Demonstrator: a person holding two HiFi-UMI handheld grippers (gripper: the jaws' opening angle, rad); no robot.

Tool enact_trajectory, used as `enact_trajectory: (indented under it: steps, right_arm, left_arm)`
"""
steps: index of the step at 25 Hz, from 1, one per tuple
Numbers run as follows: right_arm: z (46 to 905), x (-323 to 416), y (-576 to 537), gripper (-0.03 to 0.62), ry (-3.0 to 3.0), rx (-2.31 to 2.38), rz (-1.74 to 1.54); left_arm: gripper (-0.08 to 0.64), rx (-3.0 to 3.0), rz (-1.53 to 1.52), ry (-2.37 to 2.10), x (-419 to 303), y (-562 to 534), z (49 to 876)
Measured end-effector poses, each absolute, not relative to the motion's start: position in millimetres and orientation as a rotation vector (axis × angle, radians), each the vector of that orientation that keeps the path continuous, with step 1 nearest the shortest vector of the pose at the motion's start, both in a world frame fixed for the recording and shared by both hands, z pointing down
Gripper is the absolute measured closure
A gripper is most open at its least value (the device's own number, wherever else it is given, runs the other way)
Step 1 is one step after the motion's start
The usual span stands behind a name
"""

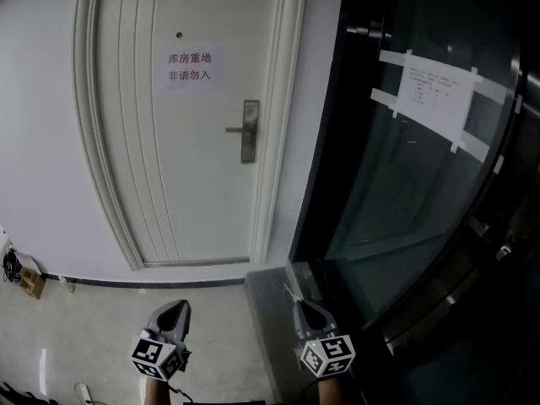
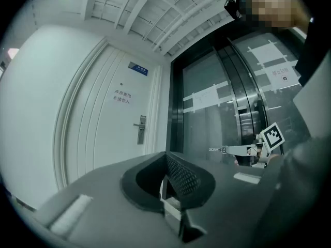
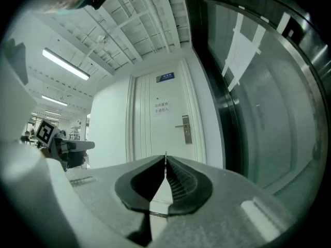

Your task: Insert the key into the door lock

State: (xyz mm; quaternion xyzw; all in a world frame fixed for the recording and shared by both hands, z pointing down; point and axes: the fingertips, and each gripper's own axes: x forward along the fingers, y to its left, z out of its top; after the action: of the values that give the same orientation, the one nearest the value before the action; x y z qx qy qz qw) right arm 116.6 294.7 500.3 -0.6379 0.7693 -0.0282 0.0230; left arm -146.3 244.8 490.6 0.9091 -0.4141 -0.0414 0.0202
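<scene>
Lock (image 1: 250, 131) on the right of the door (image 1: 169, 167), notice (image 1: 189, 67) above-left of it — glass wall (image 1: 396, 192) right of the door, sheet (image 1: 437, 94) on it. Left gripper (image 1: 179, 307) and right gripper (image 1: 302, 307), key (image 2: 216, 150) in the latter, well before the door.

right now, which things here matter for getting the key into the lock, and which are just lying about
For the job:
key, gripped by the right gripper, jaws shut
door lock
white door

Just there:
paper sign on the door
taped sheet on the glass wall
floor clutter at lower left
</scene>
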Motion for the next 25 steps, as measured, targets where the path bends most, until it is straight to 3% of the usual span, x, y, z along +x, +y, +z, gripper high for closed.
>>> enact_trajectory:
  steps: [25]
  right_arm:
    - [507.4, 147.7, 299.8, 0.581, 2.368, -1.956, -0.137]
  left_arm:
    - [0.557, 2.818, -0.093, -1.271, -116.2, 247.2, 497.6]
